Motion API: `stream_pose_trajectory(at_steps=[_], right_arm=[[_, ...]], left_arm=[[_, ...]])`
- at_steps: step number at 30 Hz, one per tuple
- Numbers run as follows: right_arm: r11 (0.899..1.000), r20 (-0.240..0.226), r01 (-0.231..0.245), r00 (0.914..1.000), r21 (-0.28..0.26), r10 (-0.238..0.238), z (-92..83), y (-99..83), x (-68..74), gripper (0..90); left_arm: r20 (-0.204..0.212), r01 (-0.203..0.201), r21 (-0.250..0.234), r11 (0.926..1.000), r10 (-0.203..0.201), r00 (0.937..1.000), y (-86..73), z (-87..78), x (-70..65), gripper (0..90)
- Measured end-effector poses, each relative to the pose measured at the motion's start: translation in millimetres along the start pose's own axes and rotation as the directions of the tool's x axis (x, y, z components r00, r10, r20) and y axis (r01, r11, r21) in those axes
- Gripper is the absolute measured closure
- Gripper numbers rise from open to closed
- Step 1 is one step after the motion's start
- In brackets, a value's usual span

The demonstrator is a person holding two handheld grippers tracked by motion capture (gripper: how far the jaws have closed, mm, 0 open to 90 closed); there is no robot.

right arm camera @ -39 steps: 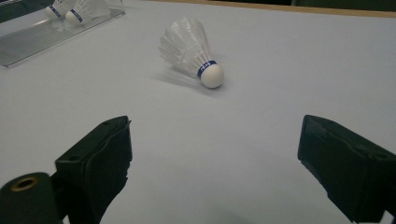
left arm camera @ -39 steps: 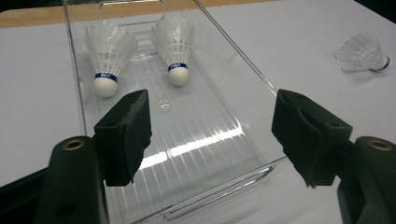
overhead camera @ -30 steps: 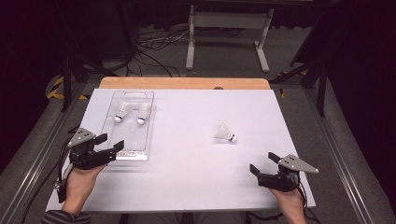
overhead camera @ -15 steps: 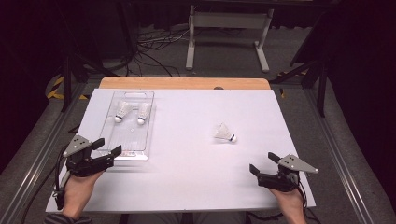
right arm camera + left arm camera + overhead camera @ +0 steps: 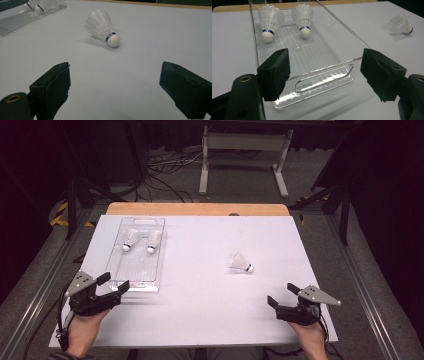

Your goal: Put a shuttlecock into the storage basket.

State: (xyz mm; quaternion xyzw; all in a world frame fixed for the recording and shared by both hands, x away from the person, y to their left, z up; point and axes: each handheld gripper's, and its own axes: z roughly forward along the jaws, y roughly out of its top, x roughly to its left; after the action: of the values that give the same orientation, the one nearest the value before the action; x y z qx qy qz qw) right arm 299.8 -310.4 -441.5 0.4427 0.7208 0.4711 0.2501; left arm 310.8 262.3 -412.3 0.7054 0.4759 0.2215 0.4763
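The loose shuttlecock [image 5: 241, 262] lies on its side on the white desk [image 5: 200, 310], cork end toward the near right, feather skirt toward the far left. It sits ahead of the right gripper [image 5: 281, 295] and a little to the left of its line, well apart from the fingers [image 5: 51, 86]. These stand wide with nothing between them.

The clear tray [image 5: 120, 270] lies on the left half of the desk. Two more shuttlecocks rest at its far end, side by side with corks toward the near side: the left one [image 5: 269, 21] and the right one [image 5: 304, 18]. The tray's near rim with its handle slot sits just ahead of the left gripper [image 5: 116, 282], framed between its fingers [image 5: 274, 72] but not pressed by them. Those jaws have just been opening and now stand wide, holding nothing.

The work in hand looks like gathering shuttlecocks into the tray, with the third one next. To do it well, I would bring the right gripper forward and slightly left, low over the desk. Close the fingers across the cork or the banded neck just behind it rather than on the skirt, which would crush or slip. Grip gently, lift clear of the desk, carry it over the tray wall, and lay it beside the other two. The left gripper could steady the tray's near rim so the light plastic does not slide.
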Motion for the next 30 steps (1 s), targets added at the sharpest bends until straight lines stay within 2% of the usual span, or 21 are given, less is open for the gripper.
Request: stream_pose_trajectory(at_steps=[8,12,16,30], right_arm=[[1.0,0.005,-0.003,1.0,-0.003,0.003,-0.4,0.3,-0.1,10.5],[1.0,0.006,-0.004,1.0,-0.001,0.004,-0.3,0.7,0.1,10.5],[1.0,0.01,-0.003,0.9999,-0.001,0.003,-0.1,1.3,0.8,10.4],[1.0,0.0,-0.002,1.0,-0.001,0.002,1.6,5.5,3.0,10.0]], left_arm=[[-0.008,0.001,-0.034,0.9994,-0.001,1.0,-7.4,-5.7,0.0,24.0],[-0.014,-0.012,-0.044,0.9989,0.011,0.9998,-11.3,-8.8,0.1,23.8],[-0.005,0.0,-0.057,0.9984,0.0,1.0,-14.0,-9.6,1.7,23.6],[0.001,0.002,-0.056,0.9984,-0.002,1.0,-17.1,-8.2,2.5,23.2]])
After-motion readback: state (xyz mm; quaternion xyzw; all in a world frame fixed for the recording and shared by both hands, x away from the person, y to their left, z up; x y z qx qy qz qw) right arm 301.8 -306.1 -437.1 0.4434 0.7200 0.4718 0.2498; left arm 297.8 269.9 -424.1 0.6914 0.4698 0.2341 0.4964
